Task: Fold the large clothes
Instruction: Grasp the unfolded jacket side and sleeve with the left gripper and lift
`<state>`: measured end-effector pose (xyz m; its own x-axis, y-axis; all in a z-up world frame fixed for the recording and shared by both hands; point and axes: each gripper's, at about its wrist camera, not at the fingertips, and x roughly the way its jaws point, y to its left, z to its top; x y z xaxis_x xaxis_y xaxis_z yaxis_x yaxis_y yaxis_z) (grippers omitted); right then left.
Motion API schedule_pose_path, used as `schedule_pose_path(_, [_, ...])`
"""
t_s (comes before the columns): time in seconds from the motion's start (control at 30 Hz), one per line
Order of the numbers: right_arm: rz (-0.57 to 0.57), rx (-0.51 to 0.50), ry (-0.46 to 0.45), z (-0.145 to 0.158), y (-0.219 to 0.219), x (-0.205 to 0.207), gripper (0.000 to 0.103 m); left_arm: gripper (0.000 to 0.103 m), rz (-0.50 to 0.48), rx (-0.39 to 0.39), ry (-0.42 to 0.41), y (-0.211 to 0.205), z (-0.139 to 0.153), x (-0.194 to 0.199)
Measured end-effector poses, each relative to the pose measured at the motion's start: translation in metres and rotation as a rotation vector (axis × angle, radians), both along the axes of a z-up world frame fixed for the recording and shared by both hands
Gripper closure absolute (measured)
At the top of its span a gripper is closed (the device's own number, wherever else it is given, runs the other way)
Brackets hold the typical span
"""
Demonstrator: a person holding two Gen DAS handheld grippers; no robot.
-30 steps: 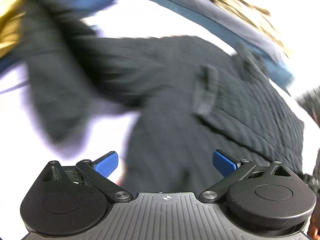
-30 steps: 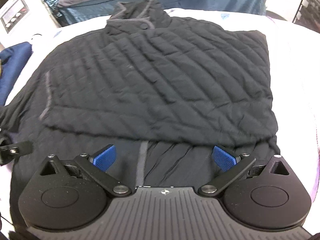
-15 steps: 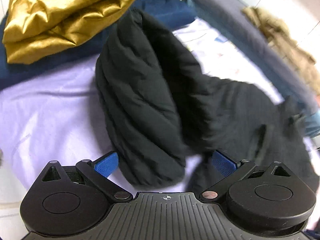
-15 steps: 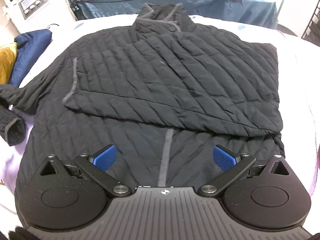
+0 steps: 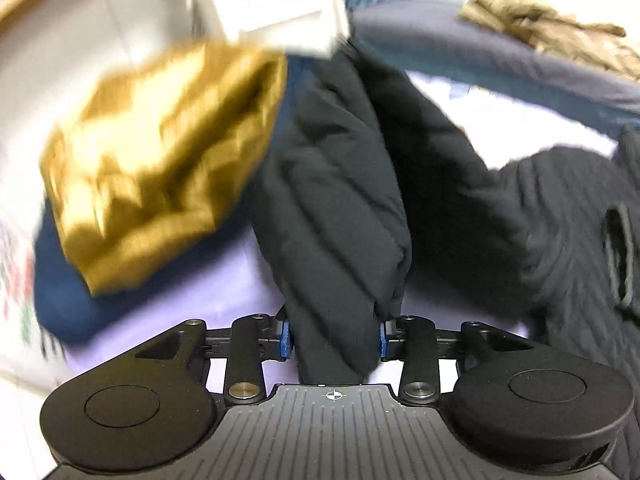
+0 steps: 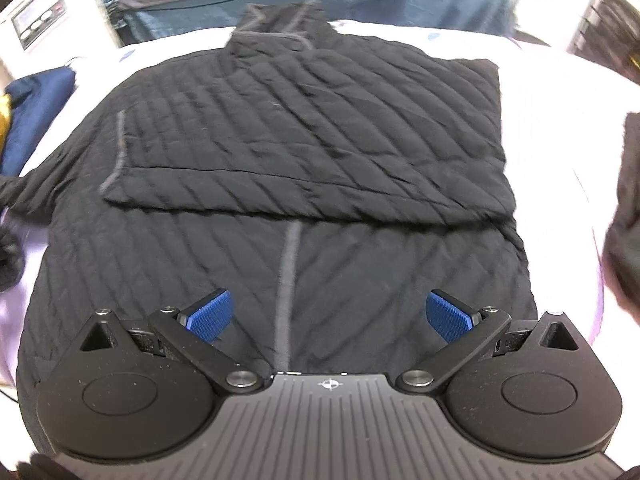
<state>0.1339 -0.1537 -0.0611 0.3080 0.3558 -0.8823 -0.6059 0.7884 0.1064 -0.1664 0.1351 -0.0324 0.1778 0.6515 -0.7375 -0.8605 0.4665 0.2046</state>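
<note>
While the black quilted jacket (image 6: pixel 304 152) lies spread on the white-covered bed (image 6: pixel 560 92), collar at the far end and one side folded across its front, the left tool (image 5: pixel 334 338) is pressed onto the jacket's sleeve (image 5: pixel 336 208), whose padded cuff fills the gap between the blue pads (image 5: pixel 285 338). Beside the sleeve, blurred, lies what looks like a gold garment (image 5: pixel 160 168) on a navy one (image 5: pixel 72 300). The right tool (image 6: pixel 329 314) hovers over the jacket's lower half, its fingers spread wide and holding nothing.
</note>
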Motion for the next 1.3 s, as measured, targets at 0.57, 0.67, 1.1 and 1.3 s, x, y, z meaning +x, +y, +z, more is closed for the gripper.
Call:
schedule_pose_path(0.57, [-0.071, 0.058, 0.017, 0.006, -0.018, 0.002, 0.001, 0.026, -0.646, 0.100, -0.200, -0.106, 0.073, 0.205])
schedule_pose_path(0.67, [-0.114, 0.069, 0.020, 0.007, -0.030, 0.007, 0.001, 0.027, -0.759, -0.001, -0.135, -0.142, 0.040, 0.226])
schedule_pose_path(1.1, [-0.248, 0.049, 0.066, -0.005, -0.066, 0.019, 0.001, 0.000, -0.961, -0.237, -0.145, -0.193, 0.017, 0.192])
schedule_pose_path(1.3, [-0.216, 0.057, 0.042, -0.003, -0.051, 0.017, 0.001, 0.000, -0.939, -0.460, -0.214, -0.188, 0.017, 0.180])
